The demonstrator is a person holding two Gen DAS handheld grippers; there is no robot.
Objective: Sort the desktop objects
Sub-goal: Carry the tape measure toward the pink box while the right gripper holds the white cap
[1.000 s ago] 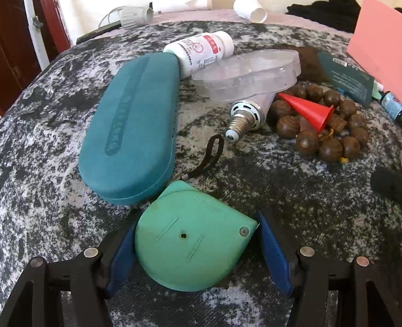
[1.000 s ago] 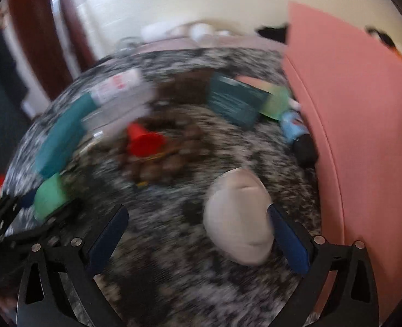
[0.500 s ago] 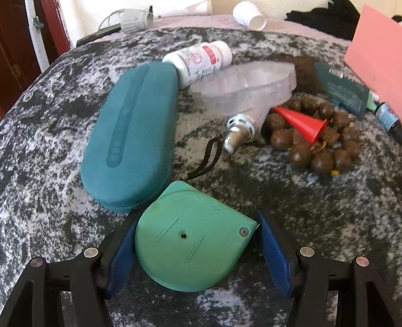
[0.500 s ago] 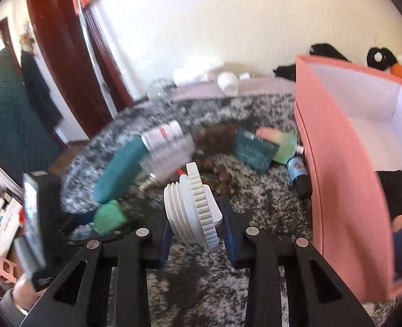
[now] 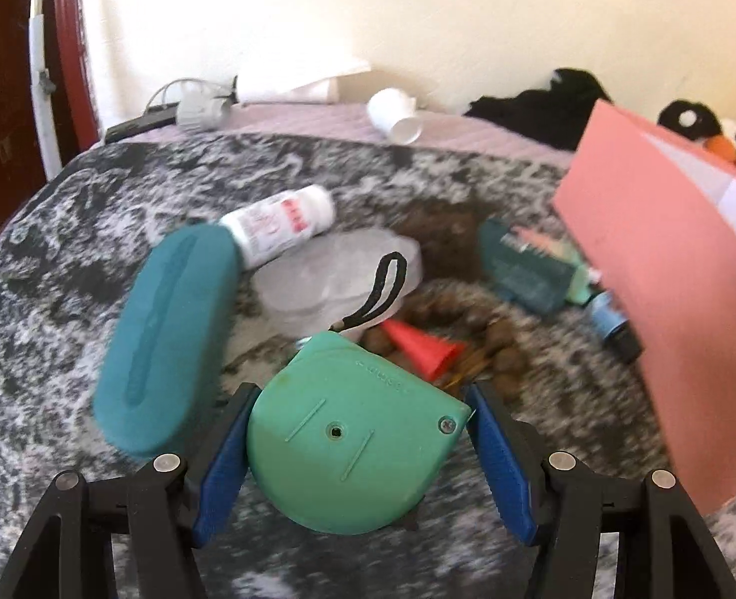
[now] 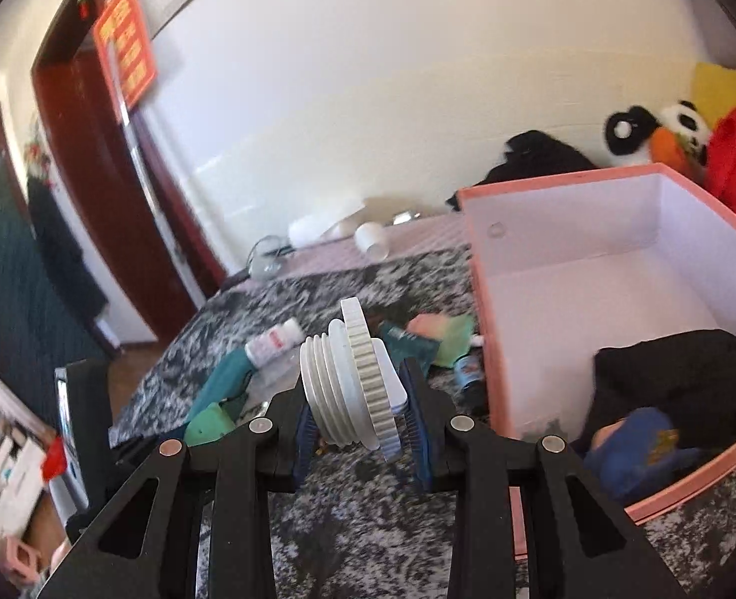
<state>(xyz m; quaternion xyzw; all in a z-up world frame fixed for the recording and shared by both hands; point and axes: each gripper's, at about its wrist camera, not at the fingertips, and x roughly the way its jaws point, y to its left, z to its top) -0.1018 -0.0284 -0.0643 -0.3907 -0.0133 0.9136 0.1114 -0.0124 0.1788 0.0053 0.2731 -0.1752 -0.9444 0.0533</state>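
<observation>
My left gripper (image 5: pixel 360 399) is shut on a green tape measure (image 5: pixel 348 444), held above the mottled grey cloth with its black strap (image 5: pixel 378 294) sticking up. In the right wrist view my right gripper (image 6: pixel 355 399) is shut on a white threaded plastic fitting (image 6: pixel 338 379) with a toothed rim, lifted off the table. It hangs just left of the open pink box (image 6: pixel 488 299). That box (image 5: pixel 667 274) also stands at the right in the left wrist view.
On the cloth lie a teal glasses case (image 5: pixel 168 329), a white bottle (image 5: pixel 278 219), a clear plastic case (image 5: pixel 338 269), a red cone (image 5: pixel 418 349), wooden beads (image 5: pixel 498 339), a teal packet (image 5: pixel 523 269) and a small blue bottle (image 5: pixel 612 319). Black cloth (image 6: pixel 677 379) lies inside the box.
The right gripper closed on the white fitting and rose with it beside the pink box. The left gripper lifted the tape measure off the cloth and tilted up.
</observation>
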